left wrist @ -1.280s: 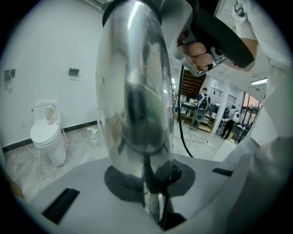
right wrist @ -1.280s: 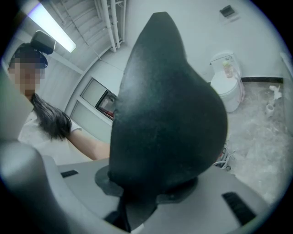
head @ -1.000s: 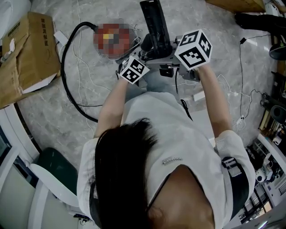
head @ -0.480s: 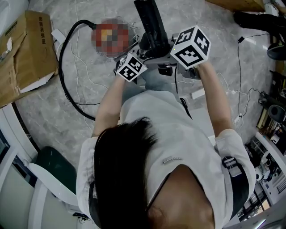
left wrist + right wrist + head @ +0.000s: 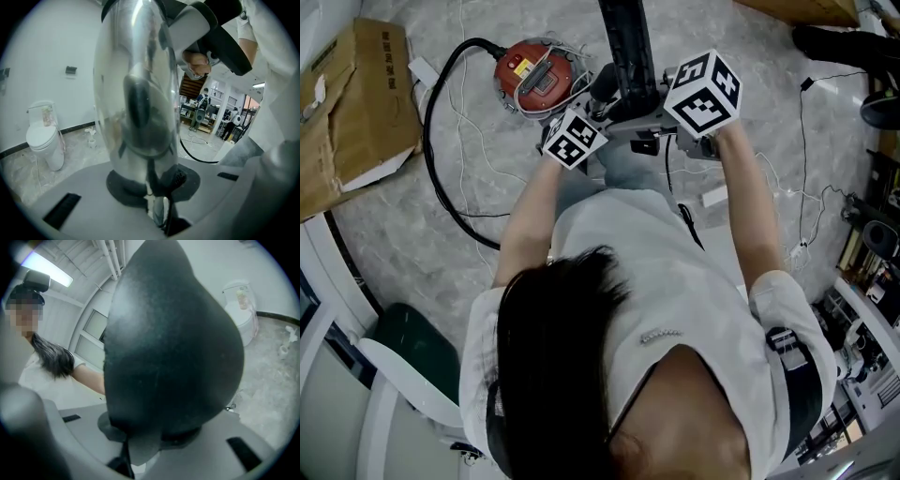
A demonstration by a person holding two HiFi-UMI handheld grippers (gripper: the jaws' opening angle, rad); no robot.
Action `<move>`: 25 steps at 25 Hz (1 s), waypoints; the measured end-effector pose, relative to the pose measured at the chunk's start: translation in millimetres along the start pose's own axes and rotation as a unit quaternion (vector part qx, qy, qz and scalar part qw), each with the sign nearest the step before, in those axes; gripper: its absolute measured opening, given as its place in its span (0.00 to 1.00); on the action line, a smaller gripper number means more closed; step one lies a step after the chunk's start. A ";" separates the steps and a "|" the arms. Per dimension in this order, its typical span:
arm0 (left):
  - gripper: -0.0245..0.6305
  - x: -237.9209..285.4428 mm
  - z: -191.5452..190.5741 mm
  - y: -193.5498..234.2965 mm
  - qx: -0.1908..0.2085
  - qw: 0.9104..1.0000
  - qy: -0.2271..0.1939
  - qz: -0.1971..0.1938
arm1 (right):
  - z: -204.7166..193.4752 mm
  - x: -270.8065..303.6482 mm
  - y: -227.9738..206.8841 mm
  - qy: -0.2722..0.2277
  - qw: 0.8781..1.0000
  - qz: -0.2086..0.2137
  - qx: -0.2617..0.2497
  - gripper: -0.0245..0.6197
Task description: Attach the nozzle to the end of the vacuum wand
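While my left gripper (image 5: 583, 129) clamps the shiny vacuum wand (image 5: 136, 93) between its jaws, my right gripper (image 5: 673, 114), jaws having just closed further, grasps the black nozzle (image 5: 173, 343) just beside the left one.

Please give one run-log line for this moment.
left gripper: shut on wand | right gripper: jaws just closed further on nozzle

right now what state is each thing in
left gripper: shut on the wand
wand: gripped; whether joined to nozzle, cannot tell
right gripper: shut on the nozzle, jaws just closed further
nozzle: gripped, raised
vacuum canister: resting on the floor
hose: lying curved on floor
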State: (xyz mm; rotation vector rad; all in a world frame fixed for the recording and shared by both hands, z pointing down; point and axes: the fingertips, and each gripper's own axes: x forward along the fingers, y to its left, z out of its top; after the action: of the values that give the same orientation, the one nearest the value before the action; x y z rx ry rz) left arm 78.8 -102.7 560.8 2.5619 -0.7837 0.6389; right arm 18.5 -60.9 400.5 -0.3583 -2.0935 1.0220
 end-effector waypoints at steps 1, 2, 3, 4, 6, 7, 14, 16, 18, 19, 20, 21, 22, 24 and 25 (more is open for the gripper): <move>0.12 0.3 0.0 -0.1 0.000 1.000 0.000 -0.001 | -1.8 0.6 -1.1 0.012 1.000 -0.011 -0.003 0.24; 0.12 0.7 -0.1 0.2 0.000 1.000 0.001 -0.002 | -3.3 1.5 -2.2 0.024 0.999 -0.025 -0.009 0.24; 0.12 1.2 -0.4 0.7 0.000 1.000 0.002 -0.003 | -4.5 2.8 -3.4 0.034 0.999 -0.039 -0.015 0.24; 0.12 1.5 -0.7 1.5 0.000 1.000 0.003 -0.003 | -5.3 4.1 -4.6 0.039 0.998 -0.049 -0.021 0.24; 0.12 1.6 -1.7 3.5 -0.002 1.000 0.002 -0.002 | -5.9 6.6 -6.5 0.033 0.998 -0.055 -0.025 0.24; 0.12 1.3 -2.0 4.1 -0.002 1.000 0.001 -0.003 | -7.0 7.6 -7.3 0.027 0.998 -0.055 -0.026 0.24; 0.12 -0.1 -1.9 4.8 0.003 1.000 0.004 -0.010 | -14.1 9.1 -11.8 0.060 0.995 -0.068 -0.041 0.24; 0.12 -0.8 -1.5 4.9 0.006 1.000 0.006 -0.011 | -13.3 8.2 -10.7 0.079 0.994 -0.061 -0.042 0.25; 0.13 -1.2 -1.9 3.9 0.010 1.000 0.007 -0.014 | -13.5 7.9 -9.8 0.099 0.993 -0.057 -0.042 0.25; 0.13 -1.1 -2.3 3.6 0.011 1.000 0.008 -0.016 | -13.7 7.7 -9.7 0.109 0.992 -0.057 -0.041 0.25; 0.13 -0.9 -2.7 3.9 0.011 1.000 0.008 -0.016 | -13.6 7.6 -9.9 0.119 0.990 -0.059 -0.041 0.25; 0.13 -0.8 -3.0 4.9 0.010 1.000 0.008 -0.015 | -13.2 7.5 -10.4 0.125 0.989 -0.060 -0.040 0.25; 0.13 -0.7 -3.2 6.0 0.008 1.000 0.009 -0.014 | -12.5 7.7 -10.9 0.129 0.989 -0.062 -0.039 0.25; 0.13 0.0 -3.2 6.9 0.005 1.000 0.010 -0.016 | -11.6 8.1 -11.8 0.127 0.989 -0.067 -0.035 0.25; 0.13 0.6 -2.9 6.7 0.005 1.000 0.010 -0.018 | -11.4 8.4 -12.1 0.124 0.989 -0.071 -0.033 0.25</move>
State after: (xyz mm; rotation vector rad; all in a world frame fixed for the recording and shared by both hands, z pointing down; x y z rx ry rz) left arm 74.3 -106.7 564.9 2.5695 -0.7271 0.6579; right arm 22.3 -57.9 418.4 -0.3455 -1.9005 0.7848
